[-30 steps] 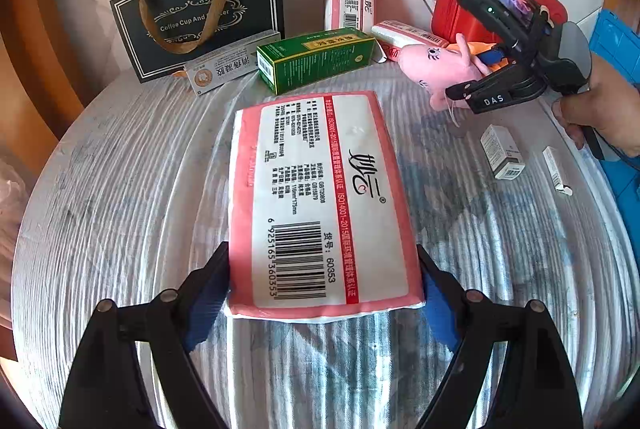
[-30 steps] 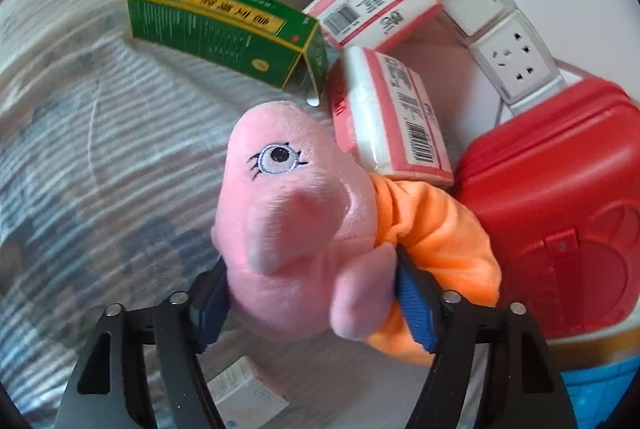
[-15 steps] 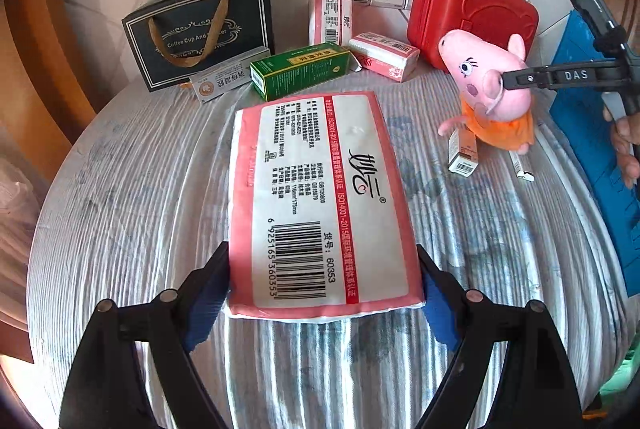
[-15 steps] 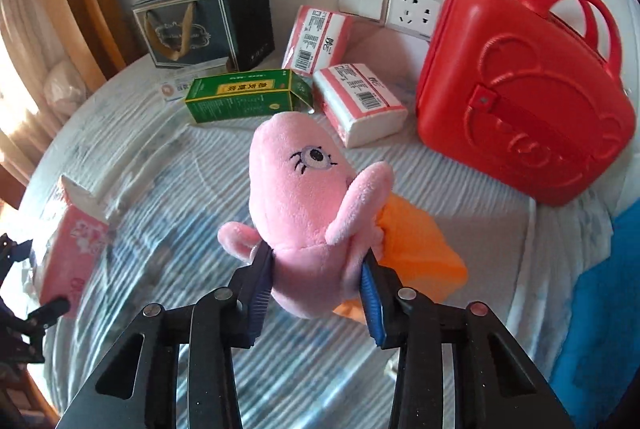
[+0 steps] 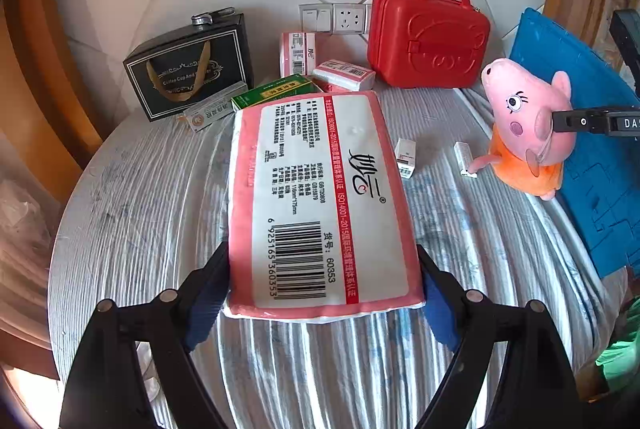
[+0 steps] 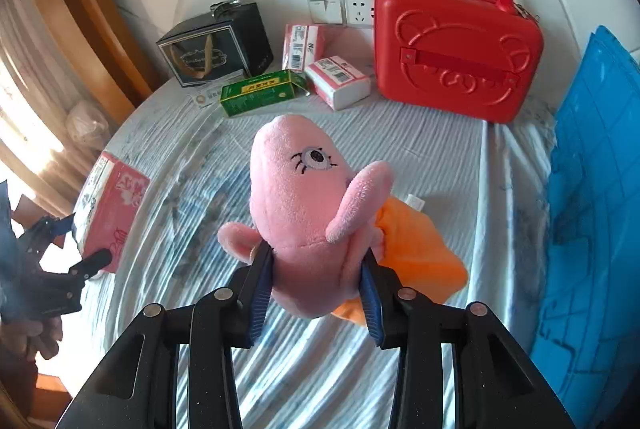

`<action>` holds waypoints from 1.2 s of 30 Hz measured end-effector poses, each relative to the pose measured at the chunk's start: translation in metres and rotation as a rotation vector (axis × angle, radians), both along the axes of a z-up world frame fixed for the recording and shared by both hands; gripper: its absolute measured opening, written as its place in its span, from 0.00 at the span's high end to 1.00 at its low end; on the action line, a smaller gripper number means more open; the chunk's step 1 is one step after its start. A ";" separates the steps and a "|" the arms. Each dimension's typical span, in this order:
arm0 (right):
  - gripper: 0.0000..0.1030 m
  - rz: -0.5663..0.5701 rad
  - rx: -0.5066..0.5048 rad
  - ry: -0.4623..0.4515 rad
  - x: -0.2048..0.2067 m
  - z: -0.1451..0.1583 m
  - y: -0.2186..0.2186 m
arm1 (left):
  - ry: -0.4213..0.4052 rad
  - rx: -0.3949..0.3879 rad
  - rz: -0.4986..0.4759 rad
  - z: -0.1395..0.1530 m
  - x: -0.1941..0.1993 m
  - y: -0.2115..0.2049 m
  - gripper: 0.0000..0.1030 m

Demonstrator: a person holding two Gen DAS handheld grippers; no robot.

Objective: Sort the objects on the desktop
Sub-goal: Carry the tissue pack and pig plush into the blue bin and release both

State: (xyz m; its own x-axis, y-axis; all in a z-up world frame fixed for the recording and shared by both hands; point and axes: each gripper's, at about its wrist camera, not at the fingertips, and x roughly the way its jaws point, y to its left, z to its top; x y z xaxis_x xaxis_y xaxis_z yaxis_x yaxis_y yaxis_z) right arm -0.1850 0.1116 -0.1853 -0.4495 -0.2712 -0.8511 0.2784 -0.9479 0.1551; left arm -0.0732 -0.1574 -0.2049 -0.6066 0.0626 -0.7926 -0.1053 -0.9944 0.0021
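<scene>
Both hands have risen since a second ago: the pink plush pig, which lay by the tissue packs against the red case, now hangs above the striped tablecloth, pinched at the head by the right gripper, whose blue pads have drawn in from the wider hold seen earlier and press into the fabric. From the left wrist view the pig sits higher and nearer the blue mat than before. Unchanged in its hold, the left gripper clamps the near end of a pink-and-white tissue pack, its pads squeezing both long sides, and the pack is raised off the cloth. Open cloth lies beneath and in front of both loads; the table's left rim curves off toward wooden trim, and the right side is bounded by the blue mat. Along the back wall stand a black gift bag lettered "Coffee Cup And", a green carton, two more tissue packs and a red carry case with an embossed bear face. Two small white boxes rest on the cloth between the held pack and the pig. On the held pack one reads the barcode digits "6 925165 360353", "60353" and "ISO1401-2015"; the right gripper's arm shows "DA".
</scene>
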 end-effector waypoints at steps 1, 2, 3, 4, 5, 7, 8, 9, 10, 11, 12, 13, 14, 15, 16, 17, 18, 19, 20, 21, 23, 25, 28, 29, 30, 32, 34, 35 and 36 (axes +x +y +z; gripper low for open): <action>0.62 -0.003 -0.007 0.001 0.008 0.004 0.003 | 0.002 -0.005 -0.001 0.004 0.004 0.003 0.18; 0.62 -0.004 -0.013 0.004 0.016 0.008 0.005 | 0.005 -0.007 -0.001 0.009 0.009 0.006 0.18; 0.62 -0.006 -0.018 0.007 0.024 0.012 0.008 | 0.007 -0.008 -0.001 0.013 0.014 0.010 0.18; 0.62 -0.009 -0.025 0.008 0.031 0.015 0.011 | 0.008 -0.008 0.000 0.017 0.018 0.013 0.18; 0.62 -0.012 -0.031 0.007 0.039 0.018 0.013 | 0.010 -0.011 0.000 0.022 0.022 0.016 0.18; 0.62 -0.015 -0.043 0.007 0.053 0.024 0.019 | 0.015 -0.022 0.001 0.032 0.030 0.024 0.18; 0.62 -0.014 -0.047 0.008 0.059 0.027 0.021 | 0.017 -0.029 0.003 0.037 0.034 0.027 0.18; 0.62 -0.013 -0.051 0.008 0.065 0.030 0.024 | 0.020 -0.033 0.006 0.043 0.037 0.031 0.18; 0.62 -0.010 -0.055 0.008 0.072 0.033 0.026 | 0.027 -0.035 0.012 0.049 0.041 0.035 0.18; 0.62 -0.006 -0.057 0.010 0.079 0.036 0.028 | 0.033 -0.039 0.020 0.055 0.044 0.039 0.18; 0.62 0.000 -0.059 0.015 0.085 0.040 0.029 | 0.039 -0.045 0.028 0.061 0.048 0.043 0.18; 0.62 0.007 -0.060 0.021 0.092 0.044 0.031 | 0.046 -0.050 0.033 0.067 0.052 0.048 0.18; 0.62 0.014 -0.061 0.029 0.098 0.049 0.032 | 0.053 -0.053 0.036 0.073 0.055 0.053 0.18; 0.62 0.023 -0.063 0.036 0.105 0.053 0.033 | 0.058 -0.055 0.038 0.079 0.057 0.057 0.18; 0.62 0.029 -0.066 0.041 0.110 0.057 0.034 | 0.064 -0.058 0.038 0.084 0.060 0.063 0.18; 0.62 0.036 -0.069 0.048 0.115 0.061 0.035 | 0.072 -0.061 0.037 0.089 0.063 0.069 0.18; 0.62 0.043 -0.071 0.056 0.120 0.066 0.036 | 0.080 -0.066 0.034 0.094 0.065 0.075 0.18; 0.62 0.049 -0.074 0.065 0.125 0.071 0.038 | 0.086 -0.070 0.030 0.098 0.067 0.082 0.18; 0.62 0.053 -0.078 0.071 0.128 0.075 0.040 | 0.091 -0.071 0.027 0.103 0.070 0.087 0.18; 0.62 0.057 -0.082 0.080 0.132 0.080 0.042 | 0.098 -0.071 0.023 0.107 0.072 0.093 0.18; 0.62 0.063 -0.087 0.104 0.140 0.091 0.047 | 0.111 -0.076 0.015 0.116 0.075 0.105 0.18; 0.62 0.066 -0.092 0.131 0.147 0.103 0.054 | 0.126 -0.080 0.006 0.123 0.077 0.117 0.18; 0.62 0.064 -0.107 0.168 0.156 0.121 0.066 | 0.147 -0.087 -0.010 0.136 0.078 0.133 0.18; 0.62 0.062 -0.112 0.181 0.159 0.127 0.071 | 0.156 -0.088 -0.018 0.141 0.077 0.139 0.18; 0.62 0.059 -0.118 0.195 0.162 0.134 0.076 | 0.167 -0.090 -0.025 0.146 0.077 0.145 0.18; 0.62 0.049 -0.129 0.225 0.168 0.146 0.088 | 0.191 -0.093 -0.043 0.158 0.075 0.160 0.18; 0.62 0.034 -0.138 0.252 0.174 0.158 0.102 | 0.215 -0.092 -0.063 0.170 0.072 0.174 0.18; 0.62 0.025 -0.142 0.266 0.176 0.164 0.109 | 0.228 -0.092 -0.074 0.177 0.070 0.183 0.18; 0.62 0.016 -0.144 0.278 0.178 0.169 0.117 | 0.241 -0.093 -0.086 0.182 0.068 0.191 0.18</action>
State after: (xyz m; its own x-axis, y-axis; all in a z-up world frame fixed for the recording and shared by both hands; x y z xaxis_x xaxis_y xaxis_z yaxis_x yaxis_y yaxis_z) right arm -0.0074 0.2287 -0.0159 -0.6543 -0.3888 -0.6486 0.3433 -0.9169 0.2034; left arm -0.0057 0.0340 -0.0225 -0.7739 0.0558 -0.6308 -0.1747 -0.9763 0.1279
